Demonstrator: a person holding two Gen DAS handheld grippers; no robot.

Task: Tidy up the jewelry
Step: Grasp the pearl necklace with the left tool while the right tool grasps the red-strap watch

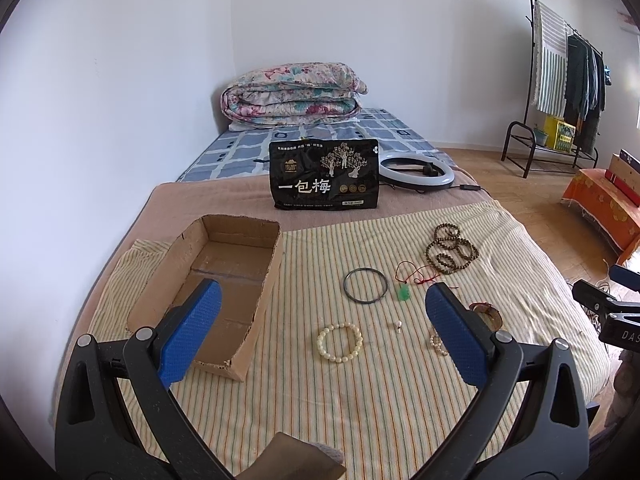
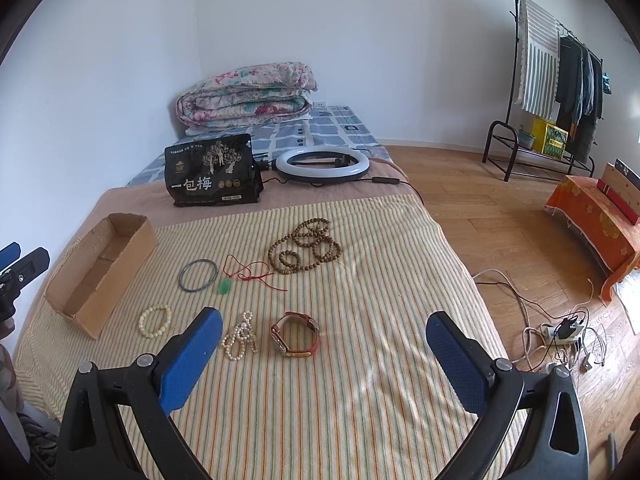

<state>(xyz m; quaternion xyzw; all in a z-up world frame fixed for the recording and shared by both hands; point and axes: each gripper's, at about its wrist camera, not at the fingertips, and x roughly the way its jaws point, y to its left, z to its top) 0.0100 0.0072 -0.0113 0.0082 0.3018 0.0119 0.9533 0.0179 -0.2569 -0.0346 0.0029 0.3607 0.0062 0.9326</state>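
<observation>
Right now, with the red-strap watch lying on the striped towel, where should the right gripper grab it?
Take the watch from above with the right gripper, one finger inside the loop, one outside, pinching the far red strap. It lies on its side as an open loop, with the pearl strand close on its left.

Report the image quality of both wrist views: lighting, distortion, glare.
Left wrist view: even daylight, strong fisheye bending at the edges, dark vignette corners, jewelry like the cream bead bracelet sharp. Right wrist view: same barrel distortion, soft dappled light patches on the striped cloth, no harsh glare, watch clear.
</observation>
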